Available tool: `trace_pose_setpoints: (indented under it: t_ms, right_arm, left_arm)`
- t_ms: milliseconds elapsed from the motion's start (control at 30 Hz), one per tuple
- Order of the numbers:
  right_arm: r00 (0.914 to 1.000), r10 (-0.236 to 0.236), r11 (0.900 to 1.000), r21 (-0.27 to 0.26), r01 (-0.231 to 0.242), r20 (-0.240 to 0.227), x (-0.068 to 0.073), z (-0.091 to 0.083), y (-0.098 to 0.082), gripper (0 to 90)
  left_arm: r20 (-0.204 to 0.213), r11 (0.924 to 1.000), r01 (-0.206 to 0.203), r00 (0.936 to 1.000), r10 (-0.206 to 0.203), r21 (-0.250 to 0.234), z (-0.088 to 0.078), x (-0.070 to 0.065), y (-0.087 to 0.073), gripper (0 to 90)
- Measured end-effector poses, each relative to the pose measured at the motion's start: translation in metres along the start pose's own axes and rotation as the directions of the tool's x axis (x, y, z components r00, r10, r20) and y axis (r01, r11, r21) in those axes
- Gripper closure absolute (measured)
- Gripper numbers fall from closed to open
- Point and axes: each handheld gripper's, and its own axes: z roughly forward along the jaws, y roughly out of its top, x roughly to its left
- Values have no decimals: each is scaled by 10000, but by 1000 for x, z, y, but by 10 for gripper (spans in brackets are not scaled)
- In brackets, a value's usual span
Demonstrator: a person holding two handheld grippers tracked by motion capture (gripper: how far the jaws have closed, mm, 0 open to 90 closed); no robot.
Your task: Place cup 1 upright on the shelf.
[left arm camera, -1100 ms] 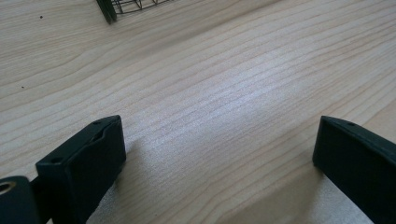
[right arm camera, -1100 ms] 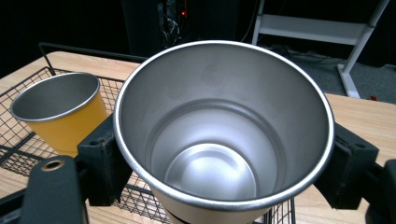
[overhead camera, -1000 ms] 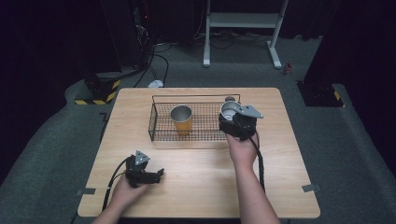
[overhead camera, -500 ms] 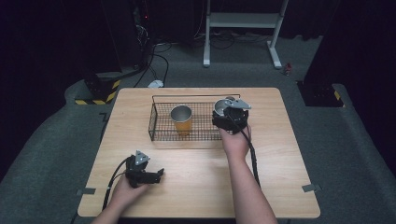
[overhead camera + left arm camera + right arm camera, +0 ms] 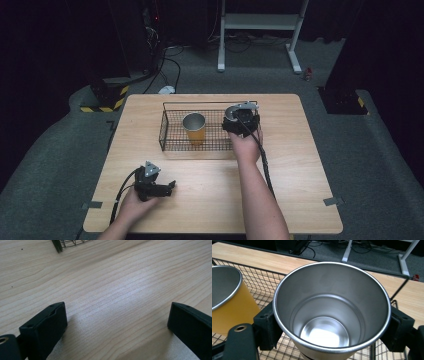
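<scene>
A black wire basket point(image 5: 170, 127) stands on the far half of the wooden table point(image 5: 300, 165). An orange cup point(image 5: 194, 128) with a steel rim stands upright inside it, seen as well in the right gripper view point(image 5: 229, 302). My right gripper point(image 5: 241, 122) is over the basket's right end, shut on a silver steel cup point(image 5: 332, 312) that it holds upright above the mesh. My left gripper point(image 5: 167, 187) rests near the table's front left, open, with bare wood between its fingertips point(image 5: 45, 327).
A basket corner point(image 5: 57, 245) shows at the top of the left gripper view. Beyond the table lie dark carpet, cables point(image 5: 170, 55), a white stand's legs point(image 5: 260, 22) and a yellow-black striped base point(image 5: 107, 102).
My right gripper has carried the silver cup leftward and slightly forward, from the basket's right edge to over its right end. The left gripper has stayed put.
</scene>
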Motion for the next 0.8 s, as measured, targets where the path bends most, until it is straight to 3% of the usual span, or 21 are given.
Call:
trace_pose_setpoints:
  t_ms: [233,800]
  right_arm:
    - [9996,283,9980,568,-284,26,1,14,-4,184]
    - [9993,361,9870,1560,-377,130,-5,34,-12,184]
  left_arm:
    - [-11,10000,6,10000,-6,25,0,0,0,27]
    - [-8,10000,4,10000,-4,14,0,0,0,27]
